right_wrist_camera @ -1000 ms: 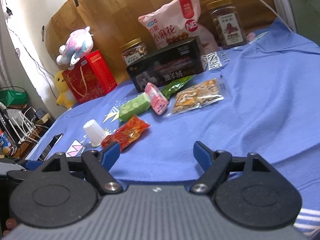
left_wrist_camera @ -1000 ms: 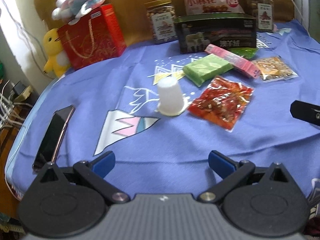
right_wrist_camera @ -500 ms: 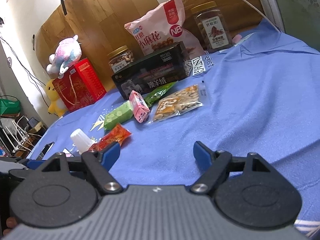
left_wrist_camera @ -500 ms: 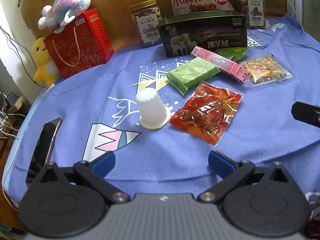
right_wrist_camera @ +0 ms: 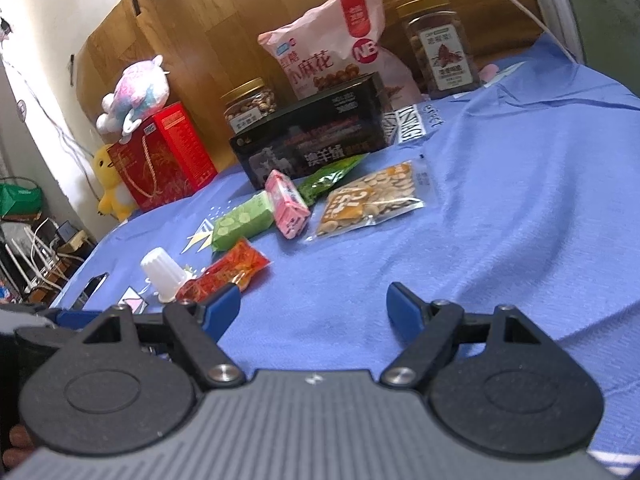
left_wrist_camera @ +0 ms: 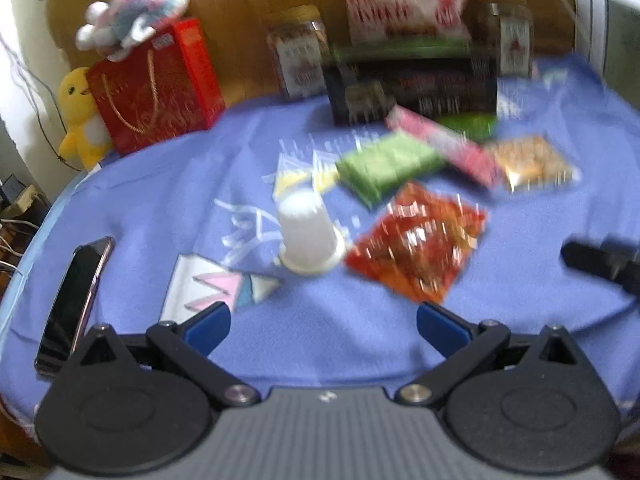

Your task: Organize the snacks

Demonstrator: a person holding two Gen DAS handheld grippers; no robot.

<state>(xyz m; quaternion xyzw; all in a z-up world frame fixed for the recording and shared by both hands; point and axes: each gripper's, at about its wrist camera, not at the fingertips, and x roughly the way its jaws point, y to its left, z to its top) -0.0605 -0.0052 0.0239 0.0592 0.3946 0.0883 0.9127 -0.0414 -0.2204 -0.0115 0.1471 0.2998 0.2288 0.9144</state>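
Left gripper (left_wrist_camera: 320, 322): jaws spread wide, nothing held, above the blue cloth (left_wrist_camera: 360, 340). Right gripper (right_wrist_camera: 314, 308): likewise wide open and empty. Directly ahead lie the white cup (left_wrist_camera: 307, 236), upside down, and the red snack packet (left_wrist_camera: 416, 248) just beside it; the green packet (left_wrist_camera: 386, 166) lies beyond. Step in hand, as judged: approach before the first pick. Next move: lower one gripper over a packet edge and close.

Home bedroom: blue bedsheet (right_wrist_camera: 520, 184) against wooden headboard (right_wrist_camera: 224, 28), plush toys (right_wrist_camera: 136, 92), cables (right_wrist_camera: 40, 256) at bedside, snacks (right_wrist_camera: 372, 204) spread out.
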